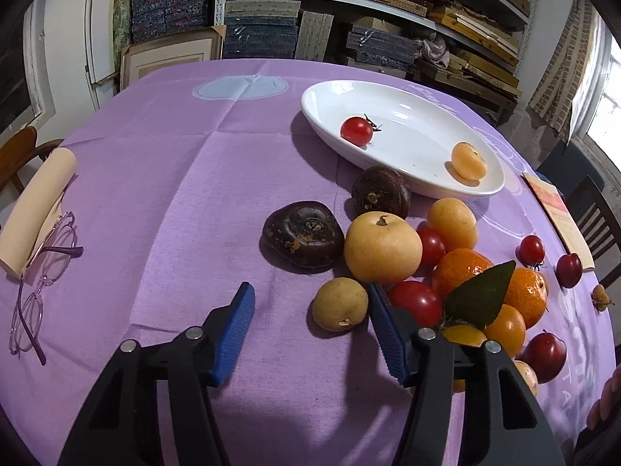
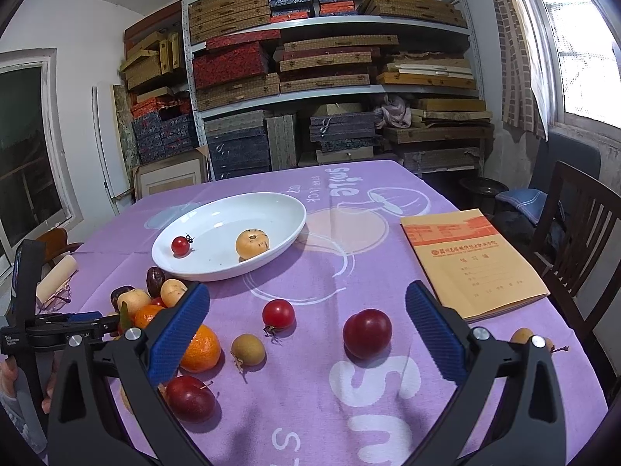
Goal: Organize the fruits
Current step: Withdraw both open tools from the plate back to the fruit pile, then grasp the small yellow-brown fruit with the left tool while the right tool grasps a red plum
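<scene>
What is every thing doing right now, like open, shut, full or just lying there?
Left gripper: open, small tan fruit between its fingers, not squeezed.
Right gripper: open, holding nothing.
White dish: nearly empty, only a cherry tomato and a pale orange fruit in it.
Glasses: folded, lying on the cloth.
Notebook: shut, flat on the table.

Daylight from the window (image 2: 574, 39) on the right, blown out to white in both views. Room evenly bright, colours slightly washed. Soft shadows fall left of the fruit and under the white dish (image 1: 403, 136); a dark shadow patch lies on the purple cloth (image 1: 155, 194) just below the left jaws. Strong fisheye bending, black vignette in the corners. Focus sharp, no motion blur.
</scene>
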### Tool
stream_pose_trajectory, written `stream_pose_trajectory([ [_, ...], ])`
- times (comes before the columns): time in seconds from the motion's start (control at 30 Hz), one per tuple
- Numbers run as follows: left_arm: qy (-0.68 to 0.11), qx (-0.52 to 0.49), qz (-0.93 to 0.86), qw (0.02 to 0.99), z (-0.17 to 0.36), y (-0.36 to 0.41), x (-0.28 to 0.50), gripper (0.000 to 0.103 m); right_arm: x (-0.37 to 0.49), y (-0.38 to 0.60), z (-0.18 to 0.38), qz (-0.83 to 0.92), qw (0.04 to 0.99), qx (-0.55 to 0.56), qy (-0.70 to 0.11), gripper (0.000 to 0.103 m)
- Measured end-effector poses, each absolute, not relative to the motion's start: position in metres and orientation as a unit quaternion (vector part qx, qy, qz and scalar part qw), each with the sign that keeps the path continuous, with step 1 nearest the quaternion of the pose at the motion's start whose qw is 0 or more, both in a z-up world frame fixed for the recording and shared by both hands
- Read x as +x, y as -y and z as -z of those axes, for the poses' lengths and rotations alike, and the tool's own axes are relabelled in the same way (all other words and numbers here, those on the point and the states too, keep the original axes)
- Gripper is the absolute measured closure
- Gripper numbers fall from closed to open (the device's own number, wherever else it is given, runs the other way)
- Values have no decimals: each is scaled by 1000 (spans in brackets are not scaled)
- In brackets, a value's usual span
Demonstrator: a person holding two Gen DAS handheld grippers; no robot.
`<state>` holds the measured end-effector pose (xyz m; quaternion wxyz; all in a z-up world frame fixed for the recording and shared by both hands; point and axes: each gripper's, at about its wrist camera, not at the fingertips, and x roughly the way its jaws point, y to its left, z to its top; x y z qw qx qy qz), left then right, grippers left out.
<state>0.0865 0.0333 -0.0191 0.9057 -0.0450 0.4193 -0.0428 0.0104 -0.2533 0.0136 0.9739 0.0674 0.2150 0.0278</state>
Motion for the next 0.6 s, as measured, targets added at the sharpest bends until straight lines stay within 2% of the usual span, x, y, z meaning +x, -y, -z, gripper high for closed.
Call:
stream_pose_trajectory([
  [0.13,-417,-46,65,905,19,-29,82,59,10,254,-13,-28,974,68,-215,4],
  [0.2,-414,-48,76,906,18,-28,83,70,11,255,-14,-29,973,69,-216,4],
  [0.27,-413,-47,82,906,18,-26,83,73,11,255,-13,-31,973,68,-218,4],
  [0.6,-410,-29,66,909,16,-25,76,74,11,227,-4,-104,958,34,-266,4],
])
